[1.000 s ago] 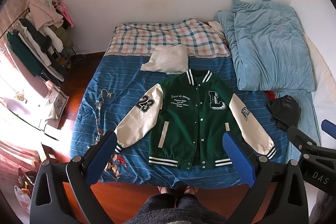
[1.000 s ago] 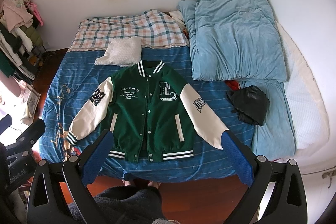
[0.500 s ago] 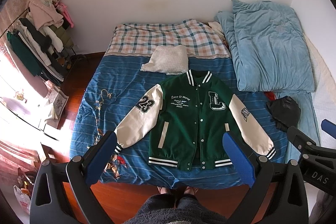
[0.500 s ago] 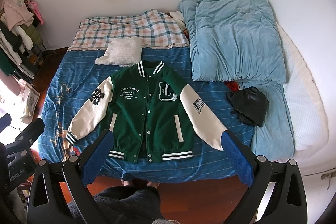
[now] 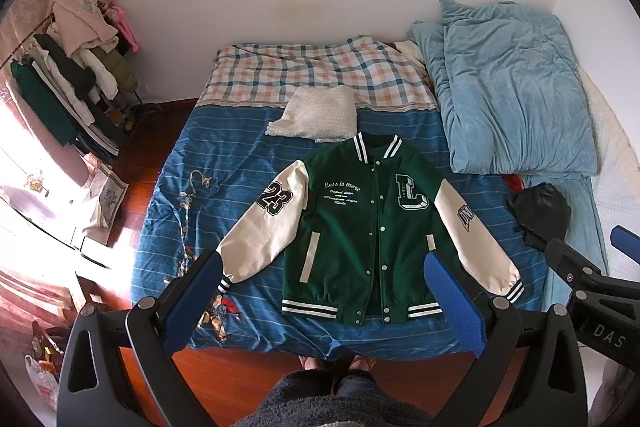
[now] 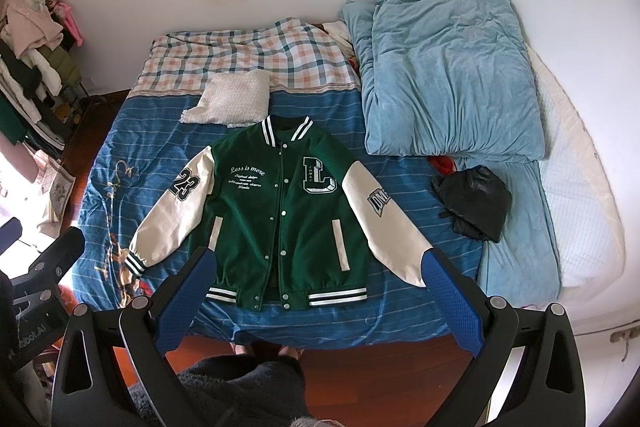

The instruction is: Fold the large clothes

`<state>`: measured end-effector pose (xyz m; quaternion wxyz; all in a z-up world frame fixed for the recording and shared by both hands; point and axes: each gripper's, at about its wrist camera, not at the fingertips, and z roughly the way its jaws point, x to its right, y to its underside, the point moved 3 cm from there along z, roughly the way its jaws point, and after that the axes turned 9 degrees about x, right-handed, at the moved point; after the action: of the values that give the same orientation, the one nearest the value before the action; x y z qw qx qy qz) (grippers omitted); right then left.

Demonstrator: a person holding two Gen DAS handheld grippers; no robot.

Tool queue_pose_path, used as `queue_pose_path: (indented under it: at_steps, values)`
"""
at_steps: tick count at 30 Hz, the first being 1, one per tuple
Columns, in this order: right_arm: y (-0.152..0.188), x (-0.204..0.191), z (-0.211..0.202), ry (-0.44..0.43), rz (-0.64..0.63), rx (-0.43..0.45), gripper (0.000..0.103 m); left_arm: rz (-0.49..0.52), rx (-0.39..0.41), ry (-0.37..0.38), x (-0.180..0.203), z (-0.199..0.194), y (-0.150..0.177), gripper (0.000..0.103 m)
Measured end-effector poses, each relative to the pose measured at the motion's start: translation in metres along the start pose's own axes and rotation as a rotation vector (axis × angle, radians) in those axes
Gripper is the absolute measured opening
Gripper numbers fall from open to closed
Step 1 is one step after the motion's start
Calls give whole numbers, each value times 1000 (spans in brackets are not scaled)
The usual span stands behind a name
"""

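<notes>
A green varsity jacket (image 5: 360,227) with cream sleeves lies flat, front up and buttoned, on the blue striped bed sheet (image 5: 240,155); it also shows in the right wrist view (image 6: 280,211). Both sleeves spread out to the sides. My left gripper (image 5: 320,291) is open and empty, held high above the bed's near edge. My right gripper (image 6: 316,287) is also open and empty, held high at the same edge. The right gripper's body shows at the right of the left wrist view (image 5: 592,291).
A white folded knit (image 5: 316,115) lies above the collar. A light blue duvet (image 5: 512,95) fills the bed's right side, with a black garment (image 5: 540,215) below it. A plaid blanket (image 5: 320,71) lies at the head. A clothes rack (image 5: 72,67) stands at the left.
Both views have shifted very slightly; the jacket has not moved and both grippers stay open.
</notes>
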<state>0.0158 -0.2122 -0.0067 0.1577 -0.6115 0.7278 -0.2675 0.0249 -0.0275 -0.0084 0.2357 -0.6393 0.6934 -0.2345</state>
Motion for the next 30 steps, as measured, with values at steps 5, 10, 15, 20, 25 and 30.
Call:
queue_pose_path:
  at_steps: [5,10,15,20,25,30]
  values:
    - [-9,2,2,-3,14,-8,103,2,3,0,0,4,-5,103]
    - [-3,10,33,-56,133,2,103,39,86,-72,-3,39,-15,103]
    - [42,57,124,5,387,-34,103,84,108,-138,0,114,-8,103]
    - [127,140,243,72,703,-185,60,125,9,-187,25,210,19,103]
    - [233,225,353,105,1004,-288,57,162,-99,-271,53,295,52,103]
    - [332,305,444,147,1288,-305,66,168,-213,-342,67,372,85,103]
